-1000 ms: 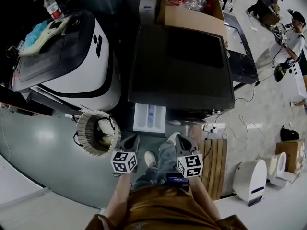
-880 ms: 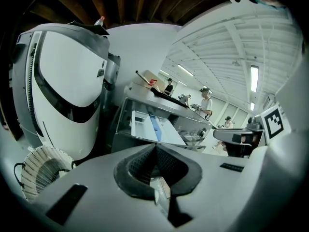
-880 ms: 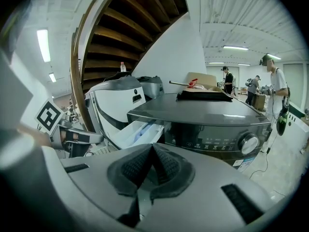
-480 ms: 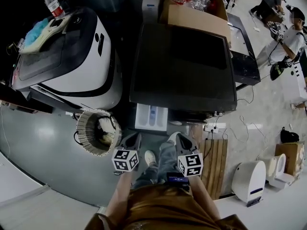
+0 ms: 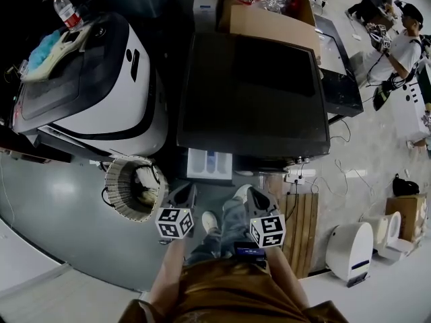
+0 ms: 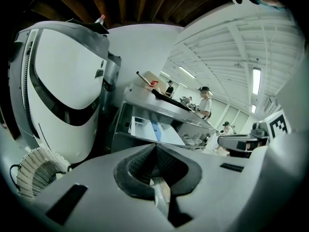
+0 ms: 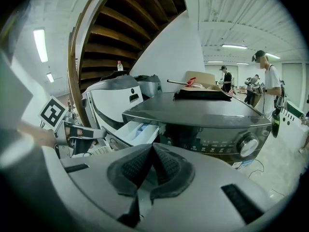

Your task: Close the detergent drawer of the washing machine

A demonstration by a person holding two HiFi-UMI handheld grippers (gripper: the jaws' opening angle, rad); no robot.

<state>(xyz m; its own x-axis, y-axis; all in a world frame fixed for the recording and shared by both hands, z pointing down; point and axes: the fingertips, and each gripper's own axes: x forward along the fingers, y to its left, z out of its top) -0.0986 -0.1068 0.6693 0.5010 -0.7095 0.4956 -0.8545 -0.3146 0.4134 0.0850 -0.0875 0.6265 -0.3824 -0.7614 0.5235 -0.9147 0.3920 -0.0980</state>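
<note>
detergent drawer [image 5: 209, 165]: pulled partway out of the front of the dark washing machine, at the left end of its control panel. it is a white tray with a blue insert in the middle, and it juts toward the person.
washing machine [image 5: 250, 89]: dark front-loader with a flat dark top. in the right gripper view a round dial [image 7: 247, 145] sits at the right end of the panel and the drawer at the left.
left tongs [image 5: 186, 194]: pads pressed together at the tips with nothing between them. they are held low in front of the drawer, a little to its left, near it but not touching.
right tongs [image 5: 250, 195]: pads also pressed together and empty. they are off the drawer's right corner, apart from it, facing the panel.
white machine [image 5: 101, 79]: stands just left of the dark one, with a water bottle [image 5: 67, 9] on top near its back.
basket [image 5: 133, 187]: round with a ribbed wall, on the floor [image 5: 54, 200] in front of the white machine, near the left tongs.
cardboard box [image 5: 269, 20]: open, on the back of the dark machine's top.
slatted wooden board [image 5: 304, 227]: on the floor to the right of the right tongs.
person [image 5: 399, 46]: in a white shirt, well apart at the far right.
</note>
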